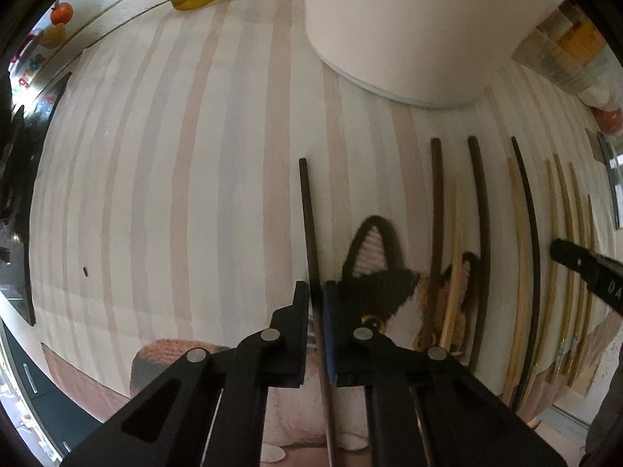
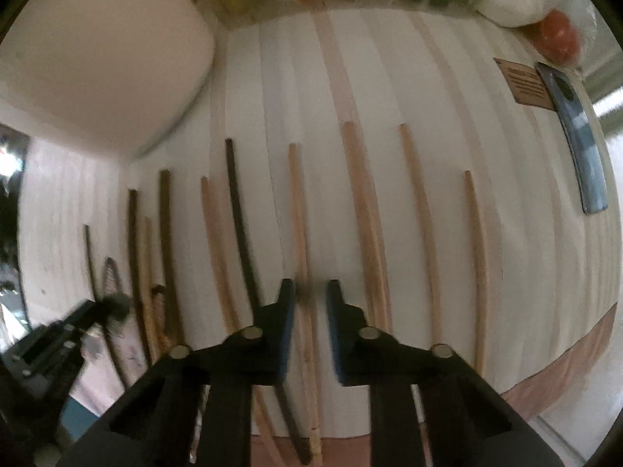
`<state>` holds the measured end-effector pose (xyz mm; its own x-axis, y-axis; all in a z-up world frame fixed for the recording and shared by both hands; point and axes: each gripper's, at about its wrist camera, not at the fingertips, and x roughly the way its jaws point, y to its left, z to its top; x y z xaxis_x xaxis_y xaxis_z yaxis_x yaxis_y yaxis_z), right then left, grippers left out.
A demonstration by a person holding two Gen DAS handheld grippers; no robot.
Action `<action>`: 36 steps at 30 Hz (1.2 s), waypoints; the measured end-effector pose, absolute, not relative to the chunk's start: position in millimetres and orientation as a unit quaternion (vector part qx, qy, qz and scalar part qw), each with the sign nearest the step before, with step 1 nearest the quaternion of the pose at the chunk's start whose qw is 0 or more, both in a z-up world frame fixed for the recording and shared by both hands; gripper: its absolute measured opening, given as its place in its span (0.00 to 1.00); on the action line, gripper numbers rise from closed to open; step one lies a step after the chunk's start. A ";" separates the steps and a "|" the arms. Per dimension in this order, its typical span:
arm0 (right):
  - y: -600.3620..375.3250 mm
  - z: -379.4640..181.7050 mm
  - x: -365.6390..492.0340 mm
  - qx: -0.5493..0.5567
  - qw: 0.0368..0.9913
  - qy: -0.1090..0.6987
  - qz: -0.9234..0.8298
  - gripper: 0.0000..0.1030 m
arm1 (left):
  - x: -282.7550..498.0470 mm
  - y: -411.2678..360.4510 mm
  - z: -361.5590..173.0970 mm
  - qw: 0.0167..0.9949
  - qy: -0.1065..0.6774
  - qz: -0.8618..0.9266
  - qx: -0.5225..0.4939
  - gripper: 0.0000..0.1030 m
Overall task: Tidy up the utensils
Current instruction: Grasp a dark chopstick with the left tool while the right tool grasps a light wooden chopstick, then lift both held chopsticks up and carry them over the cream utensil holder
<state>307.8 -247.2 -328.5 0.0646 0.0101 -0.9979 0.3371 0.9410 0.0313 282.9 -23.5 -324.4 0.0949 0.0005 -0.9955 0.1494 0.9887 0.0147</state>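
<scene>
Both hand-held grippers point down at the desk, each over one chopstick. Left hand-held gripper (image 1: 317, 292) has its black jaws closed on a dark brown wooden chopstick (image 1: 307, 218), whose thin shaft runs straight ahead from between the pads and back under the linkage. Right hand-held gripper (image 2: 307, 292) straddles a pale bamboo chopstick (image 2: 300, 210); by the look of it the jaws are drawn in to grip it, though motion blur at the tips hides the actual contact.

Largest ahead of the left gripper is a tall white cylindrical container (image 1: 405, 27) with smooth matte walls, probably the holder for the sorted sticks. Under everything lies a striped cloth mat (image 1: 175, 175) in cream and soft pink-grey bands, with a woven cat face just right of the left gripper's tips. It covers the desk and keeps the round sticks from rolling.

To the right of the left gripper the remaining chopsticks lie roughly parallel, tips pointing away: darker, thicker ones nearer, slim pale ones (image 1: 560, 233) farther off. Laid side by side like this, each leaves room for jaws to come down around it, and taking one dark and one light suggests sorting by colour.
</scene>
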 end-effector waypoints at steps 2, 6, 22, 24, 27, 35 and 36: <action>-246.0 -330.7 310.1 0.119 0.719 0.676 -0.109 0.07 | 291.4 -17.2 -326.3 0.736 0.673 -0.046 0.046 0.04; -241.3 -333.5 307.5 0.101 0.711 0.689 -0.102 0.07 | 301.8 -13.6 -326.0 0.730 0.681 -0.050 0.038 0.04; -279.3 -342.5 306.8 0.135 0.679 0.719 -0.064 0.08 | 294.7 20.2 -329.1 0.706 0.705 -0.062 0.021 0.08; -277.7 -345.0 305.5 0.137 0.678 0.719 -0.064 0.08 | 298.3 15.4 -329.4 0.710 0.702 -0.054 0.032 0.08; -271.6 -345.9 298.3 0.132 0.675 0.724 -0.062 0.08 | 301.7 6.0 -330.6 0.714 0.697 -0.048 0.041 0.08; -260.1 -345.5 303.3 0.134 0.670 0.727 -0.065 0.07 | 289.5 -51.8 -327.4 0.729 0.679 -0.039 0.073 0.04; -260.2 -345.6 304.2 0.134 0.671 0.727 -0.065 0.07 | 290.4 -55.1 -328.0 0.730 0.678 -0.034 0.072 0.04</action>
<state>304.2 -260.2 -345.6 -0.0640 0.1083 -0.9921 0.2819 0.9556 0.0862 290.4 -55.1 -328.0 0.0770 0.0471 -0.9959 0.1477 0.9873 0.0581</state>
